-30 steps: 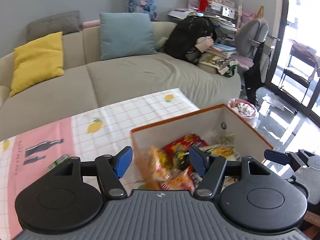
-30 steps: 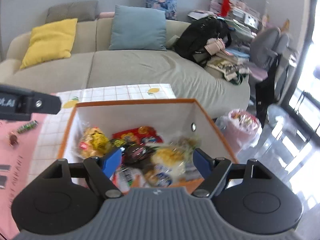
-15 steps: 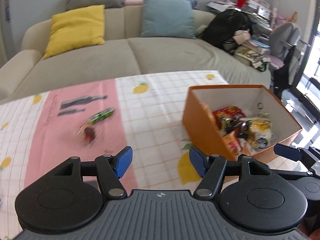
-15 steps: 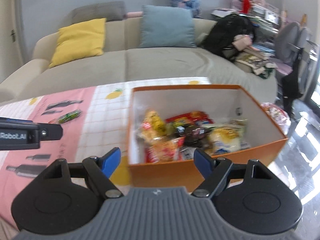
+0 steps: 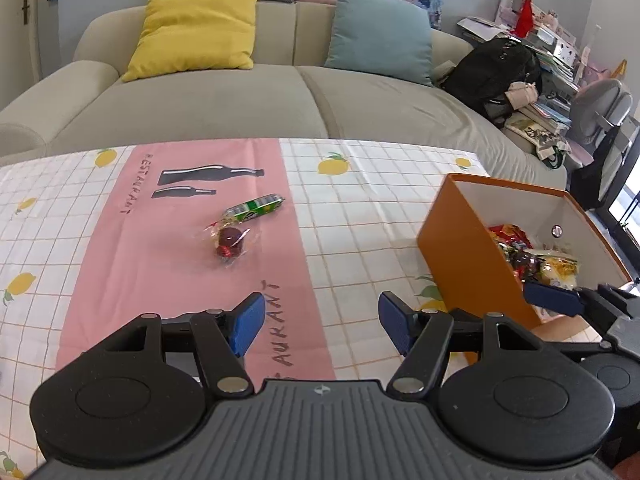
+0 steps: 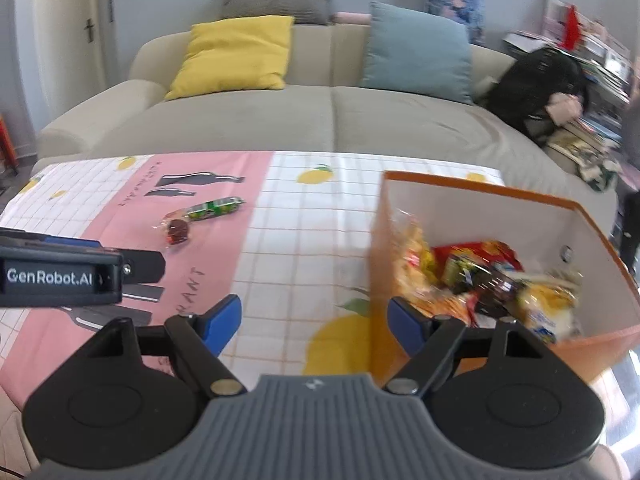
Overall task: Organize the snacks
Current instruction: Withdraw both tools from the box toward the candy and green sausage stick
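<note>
An orange box (image 5: pixel 460 240) (image 6: pixel 592 344) with several snack packets (image 6: pixel 472 276) stands at the table's right end. A green snack bar (image 5: pixel 254 208) (image 6: pixel 214 207) and a dark red wrapped candy (image 5: pixel 230 242) (image 6: pixel 177 231) lie on the pink stripe of the tablecloth. My left gripper (image 5: pixel 322 322) is open and empty, above the cloth, nearer to me than the candy. My right gripper (image 6: pixel 316 320) is open and empty, over the cloth at the box's left wall. The right gripper's fingertip (image 5: pixel 552 298) shows in the left wrist view.
The table wears a white checked cloth with lemons (image 5: pixel 360 208). A beige sofa (image 5: pixel 280 96) with yellow (image 5: pixel 196 34) and teal (image 5: pixel 380 34) cushions runs behind it. A black backpack (image 5: pixel 496 72) and a cluttered desk stand at the right.
Both grippers have pulled back and swung left, away from above the box. The box now sits to the right, and the candy and green bar have come into view.
</note>
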Demonstrator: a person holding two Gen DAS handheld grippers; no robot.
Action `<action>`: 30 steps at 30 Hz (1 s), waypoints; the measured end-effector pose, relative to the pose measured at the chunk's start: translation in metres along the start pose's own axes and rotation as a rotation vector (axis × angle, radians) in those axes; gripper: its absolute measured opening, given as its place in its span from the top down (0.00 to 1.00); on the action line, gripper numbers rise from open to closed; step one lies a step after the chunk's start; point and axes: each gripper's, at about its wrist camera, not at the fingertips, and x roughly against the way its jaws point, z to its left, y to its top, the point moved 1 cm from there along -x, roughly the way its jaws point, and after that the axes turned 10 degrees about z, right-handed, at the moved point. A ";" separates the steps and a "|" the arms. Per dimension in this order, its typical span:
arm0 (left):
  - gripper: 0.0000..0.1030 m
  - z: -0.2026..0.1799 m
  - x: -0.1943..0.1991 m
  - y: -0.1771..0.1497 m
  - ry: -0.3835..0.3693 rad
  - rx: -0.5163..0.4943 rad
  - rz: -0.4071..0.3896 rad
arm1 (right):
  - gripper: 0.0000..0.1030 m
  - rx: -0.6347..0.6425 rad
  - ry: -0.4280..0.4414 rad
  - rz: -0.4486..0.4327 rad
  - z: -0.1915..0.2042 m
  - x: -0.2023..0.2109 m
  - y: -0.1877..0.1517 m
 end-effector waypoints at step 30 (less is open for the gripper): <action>0.27 0.127 -0.138 0.065 -0.086 0.424 0.088 | 0.40 0.229 0.048 0.083 0.070 -0.153 0.090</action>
